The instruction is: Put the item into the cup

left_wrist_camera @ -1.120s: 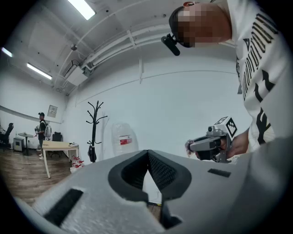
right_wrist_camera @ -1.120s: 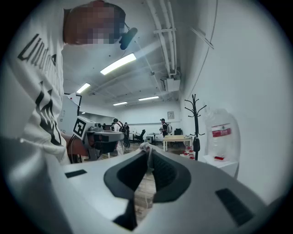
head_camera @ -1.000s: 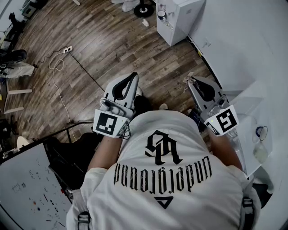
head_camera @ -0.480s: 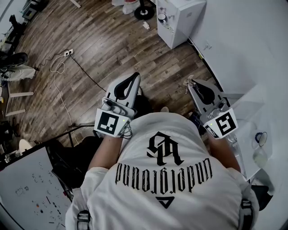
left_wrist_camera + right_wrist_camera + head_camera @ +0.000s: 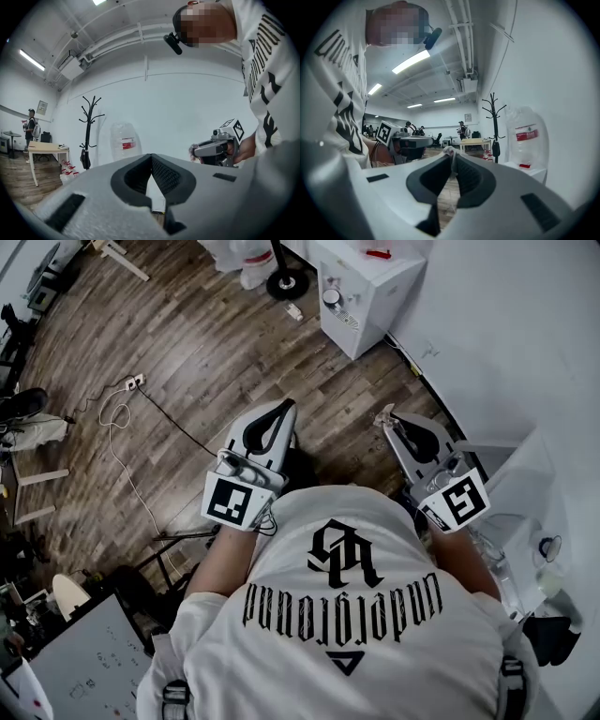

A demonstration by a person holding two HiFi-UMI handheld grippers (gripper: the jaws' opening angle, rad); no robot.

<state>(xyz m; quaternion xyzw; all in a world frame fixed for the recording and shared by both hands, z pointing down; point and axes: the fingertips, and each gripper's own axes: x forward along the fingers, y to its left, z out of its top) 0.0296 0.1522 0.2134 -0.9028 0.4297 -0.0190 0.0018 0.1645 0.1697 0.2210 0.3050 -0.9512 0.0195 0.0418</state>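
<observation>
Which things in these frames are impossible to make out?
1. The pale item pinched in the right gripper: too small and blurred to identify in either gripper view or the head view.
2. The cup: the head view shows only faint clear objects near its right edge, beside the person's arm; none reads surely as a cup.

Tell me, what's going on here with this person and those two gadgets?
A person in a white T-shirt stands over a wooden floor, holding a hand-held gripper in each hand. The right hand-held gripper is pinched shut on a small pale scrap. The left hand-held gripper is shut with nothing in it. Both are held out in the air, and the scrap hasn't been put anywhere yet.
</observation>
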